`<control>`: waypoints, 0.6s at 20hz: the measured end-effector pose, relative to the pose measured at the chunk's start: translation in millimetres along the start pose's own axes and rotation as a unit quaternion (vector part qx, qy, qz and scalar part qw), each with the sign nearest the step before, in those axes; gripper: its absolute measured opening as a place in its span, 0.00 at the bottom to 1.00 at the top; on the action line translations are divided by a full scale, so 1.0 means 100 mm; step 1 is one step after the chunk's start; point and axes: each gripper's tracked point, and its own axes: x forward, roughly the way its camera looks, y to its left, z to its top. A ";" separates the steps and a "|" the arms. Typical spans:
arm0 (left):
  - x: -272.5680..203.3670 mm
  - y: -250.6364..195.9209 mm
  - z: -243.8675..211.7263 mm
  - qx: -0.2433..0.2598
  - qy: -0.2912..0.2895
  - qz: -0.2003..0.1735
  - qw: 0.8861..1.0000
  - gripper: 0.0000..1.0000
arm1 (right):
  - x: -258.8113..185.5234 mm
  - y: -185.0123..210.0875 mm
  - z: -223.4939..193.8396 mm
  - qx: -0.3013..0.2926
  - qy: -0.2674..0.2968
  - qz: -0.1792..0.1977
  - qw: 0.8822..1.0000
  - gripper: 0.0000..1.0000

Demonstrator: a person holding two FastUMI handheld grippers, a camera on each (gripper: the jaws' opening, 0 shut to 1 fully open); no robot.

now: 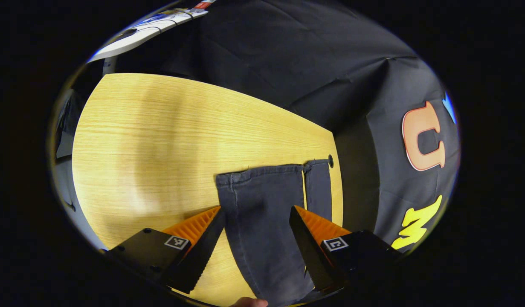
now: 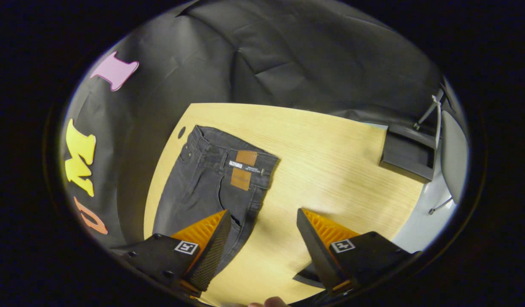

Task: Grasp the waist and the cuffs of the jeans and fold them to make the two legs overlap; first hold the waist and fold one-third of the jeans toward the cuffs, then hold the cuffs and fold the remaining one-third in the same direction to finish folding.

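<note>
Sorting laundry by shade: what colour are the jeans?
Dark grey, a washed charcoal. The jeans show best in the right gripper view.

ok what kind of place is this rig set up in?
Looks like a data-collection booth, not a home: crumpled black cloth wall closes in a bare light wooden table, dark grey jeans lie flat on it, and a stand sits behind the table's far corner.

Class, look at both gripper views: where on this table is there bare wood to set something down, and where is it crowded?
In the left gripper view, bare table stretches from the jeans' cuffs toward the far edge. In the right gripper view, open wood lies between the jeans' waist and the dark box. Crowded: the strip under the jeans, along the edge by the booth wall.
</note>
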 end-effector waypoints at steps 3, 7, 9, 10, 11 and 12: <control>0.04 -0.02 -0.01 -0.003 -0.004 -0.004 1.000 1.00 | 0.06 0.08 0.07 0.005 -0.005 0.000 1.000 0.95; 0.13 -0.10 -0.03 0.013 0.001 -0.007 1.000 0.94 | 0.21 0.26 0.14 0.005 -0.012 0.011 1.000 0.92; 0.18 -0.16 -0.04 0.008 0.005 -0.015 1.000 0.94 | 0.28 0.36 0.19 0.013 -0.014 0.019 1.000 0.93; 0.20 -0.19 -0.04 0.005 0.007 -0.019 1.000 1.00 | 0.30 0.38 0.21 0.019 -0.016 0.021 0.999 0.93; 0.22 -0.21 -0.04 0.002 0.009 -0.023 1.000 0.94 | 0.31 0.38 0.21 0.025 -0.017 0.026 0.999 0.93; 0.23 -0.22 -0.04 -0.001 0.010 -0.028 1.000 0.94 | 0.32 0.38 0.22 0.031 -0.019 0.032 0.999 0.93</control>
